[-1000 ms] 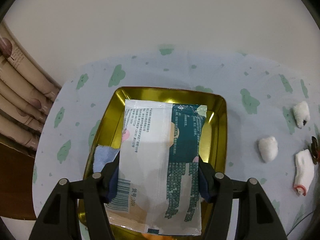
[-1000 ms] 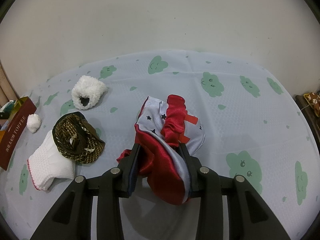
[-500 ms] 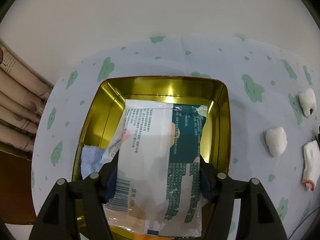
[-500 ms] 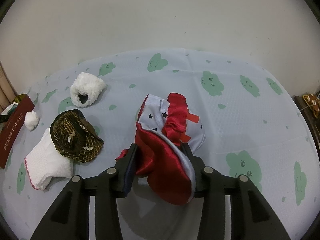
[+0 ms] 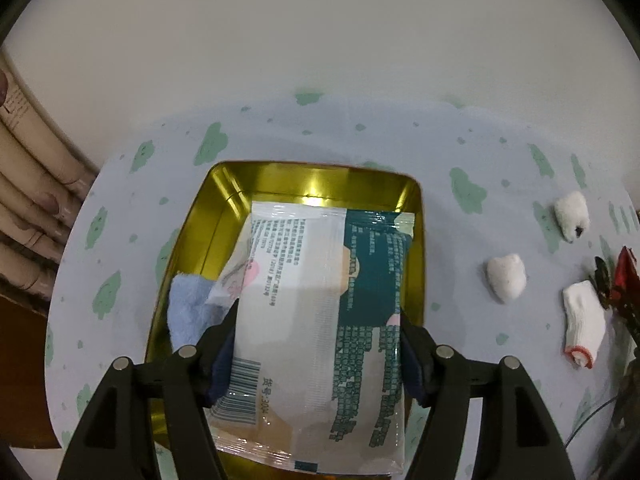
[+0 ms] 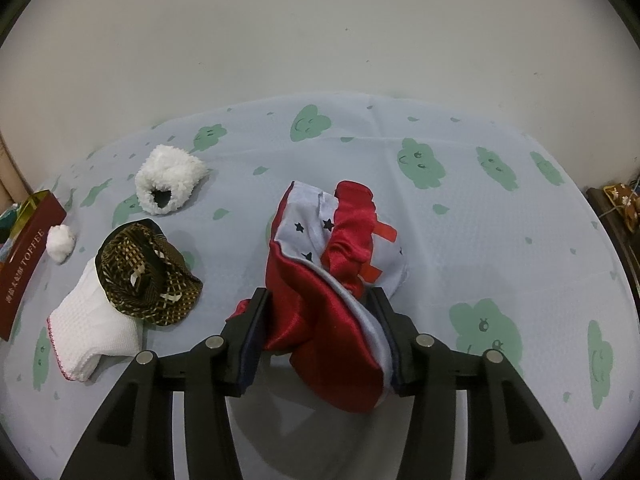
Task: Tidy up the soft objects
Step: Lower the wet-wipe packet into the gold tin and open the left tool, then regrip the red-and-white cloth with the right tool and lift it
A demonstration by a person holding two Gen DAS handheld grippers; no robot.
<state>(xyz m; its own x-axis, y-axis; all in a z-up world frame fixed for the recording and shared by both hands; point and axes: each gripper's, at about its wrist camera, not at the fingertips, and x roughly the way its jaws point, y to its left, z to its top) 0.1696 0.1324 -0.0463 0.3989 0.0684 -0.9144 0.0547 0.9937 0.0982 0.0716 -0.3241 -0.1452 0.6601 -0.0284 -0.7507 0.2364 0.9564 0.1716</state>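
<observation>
My left gripper [image 5: 316, 344] is shut on a white and teal tissue pack [image 5: 320, 300] and holds it over the gold tin tray [image 5: 224, 208]. A blue cloth [image 5: 186, 308] lies in the tray's left side. My right gripper [image 6: 320, 320] is shut on a red and grey star-print cloth [image 6: 328, 280], lifted just above the table. In the right wrist view a fluffy white sock [image 6: 168, 184], a brown plaid hat [image 6: 148, 272], a white knit sock [image 6: 92, 328] and a white pom-pom [image 6: 60, 242] lie to the left.
The table has a pale blue cloth with green clouds [image 6: 480, 240]. The tin's red side [image 6: 24, 268] shows at the far left of the right wrist view. Rolled paper tubes [image 5: 28, 200] stand left of the tray. Small white socks [image 5: 506, 282] lie right of the tray.
The left gripper has shifted with the tissue pack over the tray, which first loomed nearer and then drew back. The right gripper has kept its hold on the red cloth and barely moved.
</observation>
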